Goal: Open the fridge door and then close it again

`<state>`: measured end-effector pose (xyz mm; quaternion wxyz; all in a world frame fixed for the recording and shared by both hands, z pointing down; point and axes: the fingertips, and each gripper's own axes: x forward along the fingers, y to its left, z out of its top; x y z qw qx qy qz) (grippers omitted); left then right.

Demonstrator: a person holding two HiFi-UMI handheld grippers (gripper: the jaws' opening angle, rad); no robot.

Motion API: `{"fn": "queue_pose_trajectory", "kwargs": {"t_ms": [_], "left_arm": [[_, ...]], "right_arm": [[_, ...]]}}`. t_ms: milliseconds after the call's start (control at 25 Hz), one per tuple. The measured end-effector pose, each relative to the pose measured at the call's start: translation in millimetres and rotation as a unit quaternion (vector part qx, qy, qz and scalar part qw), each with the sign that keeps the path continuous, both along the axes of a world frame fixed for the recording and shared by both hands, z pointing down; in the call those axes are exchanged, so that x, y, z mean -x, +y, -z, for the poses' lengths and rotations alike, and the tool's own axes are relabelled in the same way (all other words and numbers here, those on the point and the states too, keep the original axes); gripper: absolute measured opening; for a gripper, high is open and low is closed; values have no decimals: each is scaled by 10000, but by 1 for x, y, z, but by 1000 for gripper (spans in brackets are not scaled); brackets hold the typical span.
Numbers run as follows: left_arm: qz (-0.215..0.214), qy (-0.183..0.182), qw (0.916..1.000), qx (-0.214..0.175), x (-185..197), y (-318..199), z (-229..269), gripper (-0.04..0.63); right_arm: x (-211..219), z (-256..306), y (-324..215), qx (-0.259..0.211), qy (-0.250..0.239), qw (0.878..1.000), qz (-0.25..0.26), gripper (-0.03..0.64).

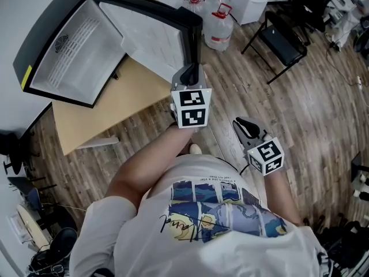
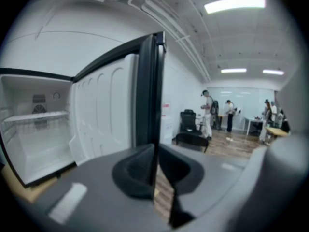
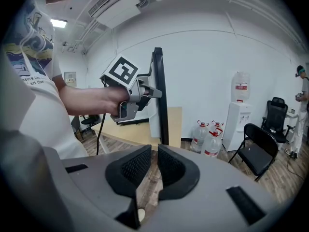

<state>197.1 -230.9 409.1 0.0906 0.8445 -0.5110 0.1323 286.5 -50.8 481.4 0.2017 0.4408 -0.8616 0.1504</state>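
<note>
L gripper (image 1: 192,74) (image 2: 155,163): jaws clamped on the free edge of the fridge door (image 1: 150,33) (image 2: 104,115) – the black rim runs down between the pads. Door stands swung wide. R gripper (image 1: 242,126) (image 3: 153,170) hangs nearby over the wood floor, jaws a slit apart w/ nothing between. Mini fridge (image 1: 63,56) sits on a tan table (image 1: 115,103); inside – white walls, one wire shelf (image 2: 34,117) (rear vent visible too). Red-capped water jugs (image 1: 218,25) (image 3: 207,139) stand by the wall; fill level unclear.
</note>
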Motion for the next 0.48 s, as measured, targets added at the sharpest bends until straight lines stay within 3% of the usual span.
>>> {"fn": "queue_pose_trajectory", "kwargs": {"t_ms": [480], "left_arm": [[-16, -28, 10000, -16, -1, 2, -1, 37]], "right_arm": [[0, -4, 0, 23, -13, 10000, 8, 41]]}}
